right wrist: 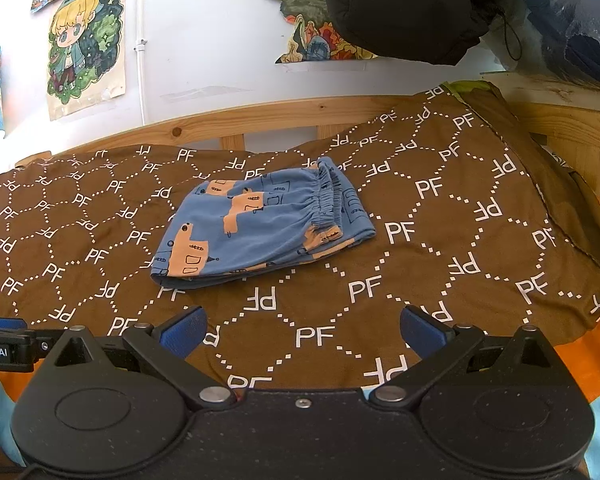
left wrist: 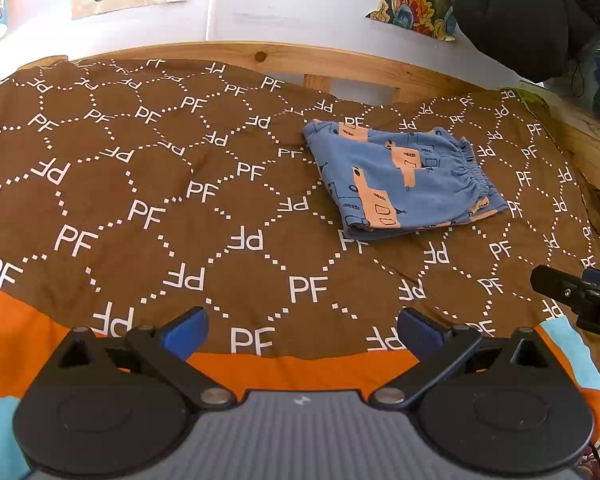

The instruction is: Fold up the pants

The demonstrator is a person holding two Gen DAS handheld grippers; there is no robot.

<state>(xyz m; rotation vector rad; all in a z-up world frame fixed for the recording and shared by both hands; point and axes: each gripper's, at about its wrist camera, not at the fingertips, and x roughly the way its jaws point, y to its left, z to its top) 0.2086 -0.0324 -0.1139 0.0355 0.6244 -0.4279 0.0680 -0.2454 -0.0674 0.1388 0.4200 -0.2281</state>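
Small blue pants (left wrist: 404, 182) with orange patches lie folded into a compact bundle on the brown "PF" patterned blanket (left wrist: 140, 184); the elastic waistband faces right. They also show in the right wrist view (right wrist: 260, 228). My left gripper (left wrist: 302, 330) is open and empty, well short of the pants, near the blanket's front edge. My right gripper (right wrist: 302, 330) is open and empty, just in front of the pants. Part of the right gripper shows at the right edge of the left wrist view (left wrist: 580, 296).
A wooden bed frame (right wrist: 260, 120) runs behind the blanket against a white wall with posters (right wrist: 86, 40). A black garment (right wrist: 412, 4) hangs at the upper right. Orange and light blue bedding (left wrist: 300, 372) lies under the blanket's front edge.
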